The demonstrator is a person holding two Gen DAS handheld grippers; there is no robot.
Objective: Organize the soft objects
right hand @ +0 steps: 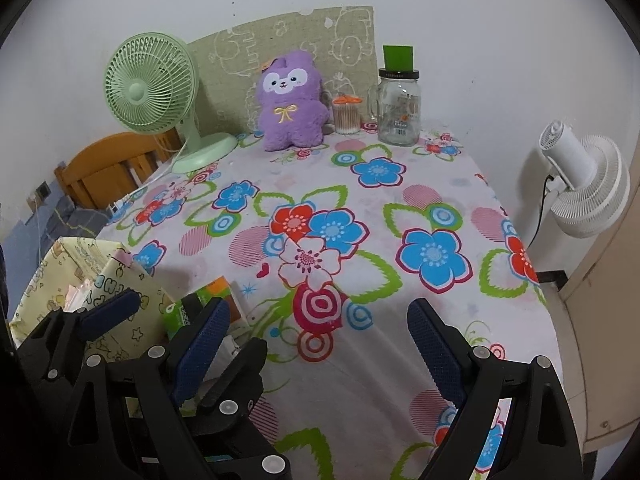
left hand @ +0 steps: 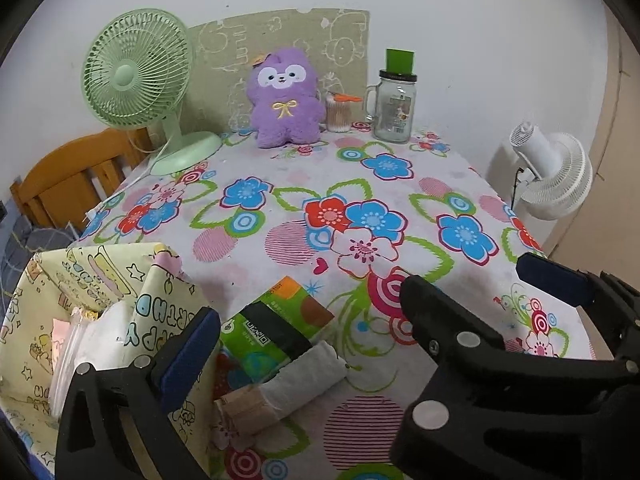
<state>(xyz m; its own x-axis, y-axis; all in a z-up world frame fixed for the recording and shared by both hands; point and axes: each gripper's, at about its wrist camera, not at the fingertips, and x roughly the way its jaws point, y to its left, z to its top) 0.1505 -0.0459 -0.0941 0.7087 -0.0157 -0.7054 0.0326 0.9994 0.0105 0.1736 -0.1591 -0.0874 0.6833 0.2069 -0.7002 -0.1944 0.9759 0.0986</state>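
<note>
Left of the left gripper's fingers (left hand: 188, 344), the yellow fabric bin (left hand: 80, 280) runs off the picture's edge, its contents too jumbled to name. Between those fingers, the tissue pack's (left hand: 272, 320) print is unreadable, and the rolled cloth (left hand: 296, 380) hides its near end.

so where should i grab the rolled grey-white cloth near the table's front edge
Grip the rolled grey-white cloth across its middle, coming from above with the open left hand-held gripper. It lies flat as a long diagonal roll, partly overlapping the green tissue pack, so span its narrow width.
</note>
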